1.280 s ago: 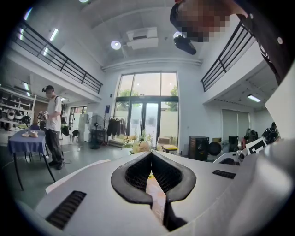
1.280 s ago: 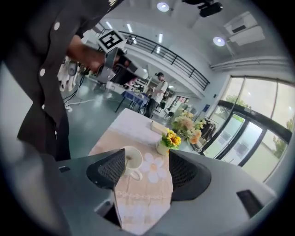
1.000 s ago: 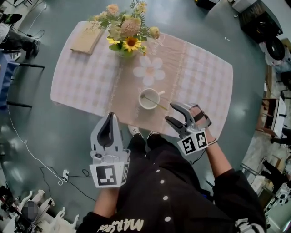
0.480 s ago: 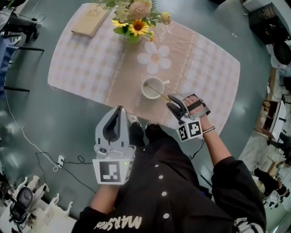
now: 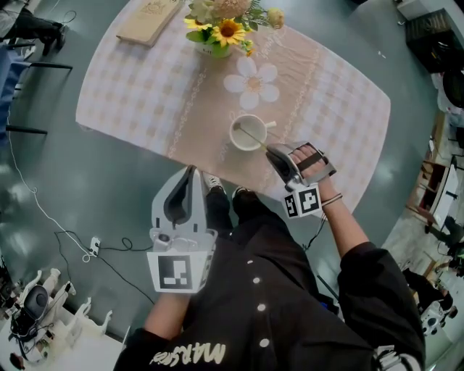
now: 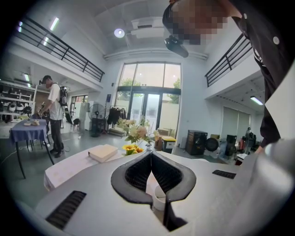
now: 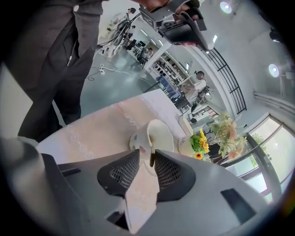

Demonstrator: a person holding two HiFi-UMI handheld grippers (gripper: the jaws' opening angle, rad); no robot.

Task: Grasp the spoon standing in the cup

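Closing around the spoon point(image 7: 151, 158) in the cup point(image 7: 161, 134), the right gripper point(image 7: 144, 160) shows narrow jaws, not yet pinching; next, finish squeezing. The left gripper point(image 6: 150, 156) has its jaws together.

Cloth-covered counter point(image 5: 123, 94) in pink check: vase of flowers point(image 5: 225, 29) at the far edge, book point(image 5: 148, 20) lying left of it, flower-shaped mat point(image 5: 254, 81) just this side of the vase.
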